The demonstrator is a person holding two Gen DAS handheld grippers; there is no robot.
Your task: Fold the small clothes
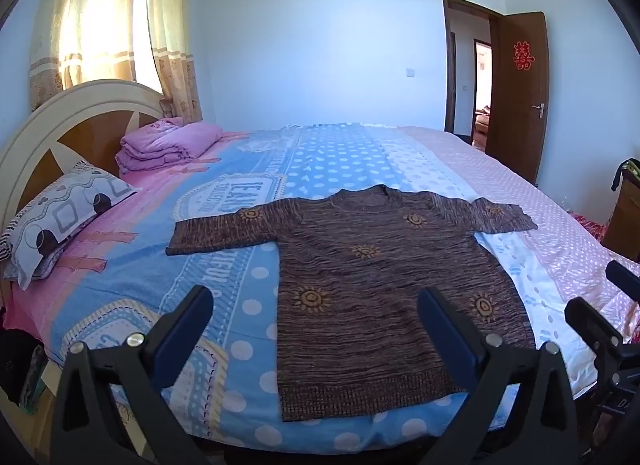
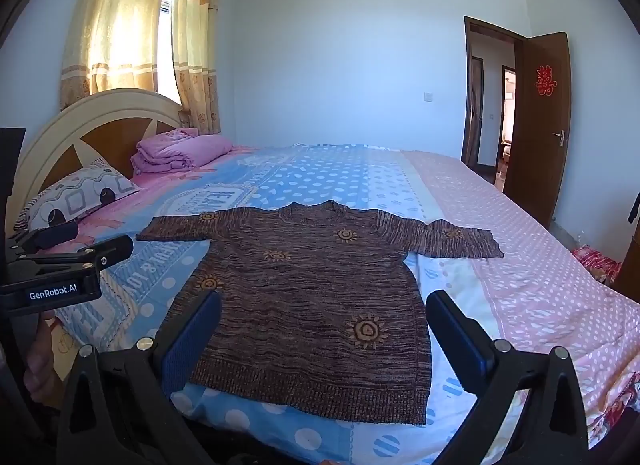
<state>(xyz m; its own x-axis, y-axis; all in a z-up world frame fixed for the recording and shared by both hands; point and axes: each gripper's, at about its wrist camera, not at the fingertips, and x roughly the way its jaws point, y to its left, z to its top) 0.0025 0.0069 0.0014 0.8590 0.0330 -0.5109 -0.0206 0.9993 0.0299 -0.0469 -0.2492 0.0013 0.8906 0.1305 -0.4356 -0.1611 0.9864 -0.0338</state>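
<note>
Both pairs of jaws stand wide with nothing between them: the left gripper (image 1: 316, 309) hangs over the near bed edge with its right-hand finger above the sweater's lower half, and the right gripper (image 2: 324, 319) frames the hem end of the same garment. The brown knit sweater (image 1: 360, 277) lies flat on the bed ahead of both grippers, hem toward them, neckline away, short sleeves spread out to either side, with yellow sun motifs scattered over the front. It looks like a soft, light, loosely knitted piece that will drape and stretch rather than hold a crease, so I would judge a sleeve cuff or shoulder seam the sensible first pinch, and the ribbed hem band, being firmer, a good hold for folding the body. The patterned bedsheet (image 1: 248, 265) under it carries print running sideways past the left jaws; only fragments such as "COLLECTION" and "love" seem legible. In the right wrist view the left gripper's body reads "GenRobot.AI". Farther off, a red paper double-happiness character (image 2: 546, 80) is stuck on the open door (image 2: 536, 137).
</note>
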